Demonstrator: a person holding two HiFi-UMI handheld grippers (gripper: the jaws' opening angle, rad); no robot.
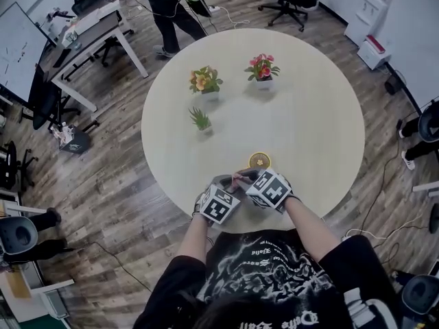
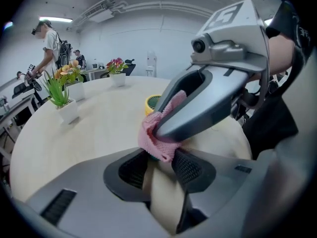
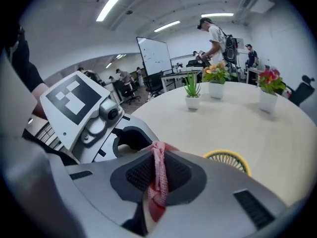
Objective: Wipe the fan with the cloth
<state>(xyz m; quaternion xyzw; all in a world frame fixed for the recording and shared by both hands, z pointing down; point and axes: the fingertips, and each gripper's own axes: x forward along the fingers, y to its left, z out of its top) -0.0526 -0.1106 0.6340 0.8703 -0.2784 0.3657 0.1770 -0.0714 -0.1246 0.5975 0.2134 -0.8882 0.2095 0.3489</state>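
The round table [image 1: 322,129] is pale wood, and everything in play sits on it or hangs over its near edge. The person at that edge wears a black shirt [image 1: 269,264] with pale print too small to read. Over the same edge the left gripper [image 2: 161,157] and the right gripper [image 3: 158,172] point at each other, tips almost meeting. Each carries a cube of black-and-white square markers, patterns rather than words. Three potted plants stand toward the table's far half: orange flowers [image 1: 205,81], pink flowers [image 1: 262,68] and a small green plant [image 1: 200,120] nearer the middle. The little yellow fan [image 1: 259,160] lies flat on the table just inside the near edge, just beyond the gripper tips and touched by neither. The pink cloth [image 2: 159,133] hangs over the table's near edge. The right gripper's fingers [image 3: 177,175] are pressed together on it, a thin fold pinched between the pads. The left gripper's fingers [image 2: 190,168] stand apart, bare tabletop showing through the gap, with the cloth's lower bunch at their tips.
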